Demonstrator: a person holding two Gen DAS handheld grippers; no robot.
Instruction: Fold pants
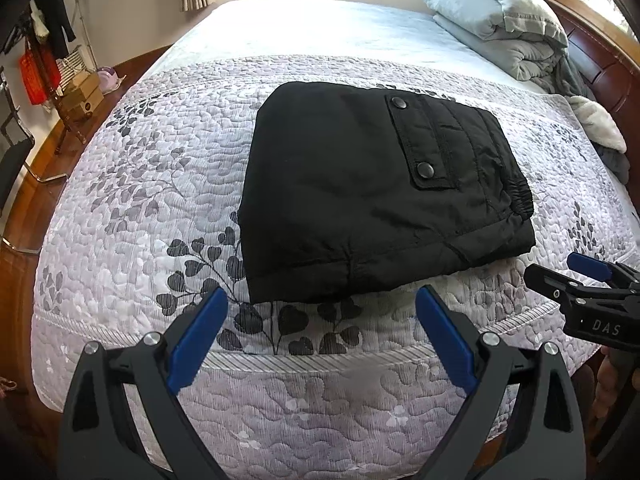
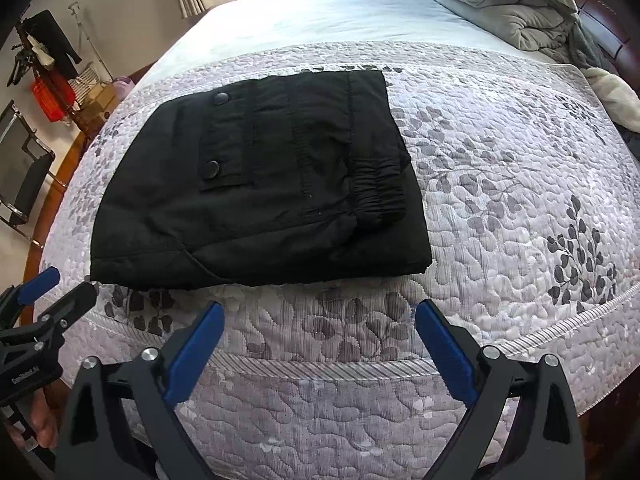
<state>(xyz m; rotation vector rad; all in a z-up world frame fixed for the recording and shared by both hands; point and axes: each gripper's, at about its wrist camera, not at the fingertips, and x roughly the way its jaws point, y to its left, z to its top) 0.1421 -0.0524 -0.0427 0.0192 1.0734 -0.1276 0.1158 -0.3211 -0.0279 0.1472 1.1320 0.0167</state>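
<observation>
The black pants (image 1: 368,192) lie folded into a compact rectangle on the quilted bedspread (image 1: 140,184), pocket flap with two snaps on top, elastic cuff at the right edge. They also show in the right wrist view (image 2: 264,184). My left gripper (image 1: 322,304) is open and empty, held just short of the pants' near edge. My right gripper (image 2: 320,320) is open and empty, also just short of the near edge. Each gripper appears at the side of the other's view: the right one (image 1: 560,276), the left one (image 2: 60,288).
The floral bedspread (image 2: 520,200) covers a bed with a wooden frame. A pillow and bunched grey blankets (image 1: 508,24) lie at the far right. A chair (image 2: 24,176), boxes and a clothes rack (image 1: 44,60) stand on the floor at the left.
</observation>
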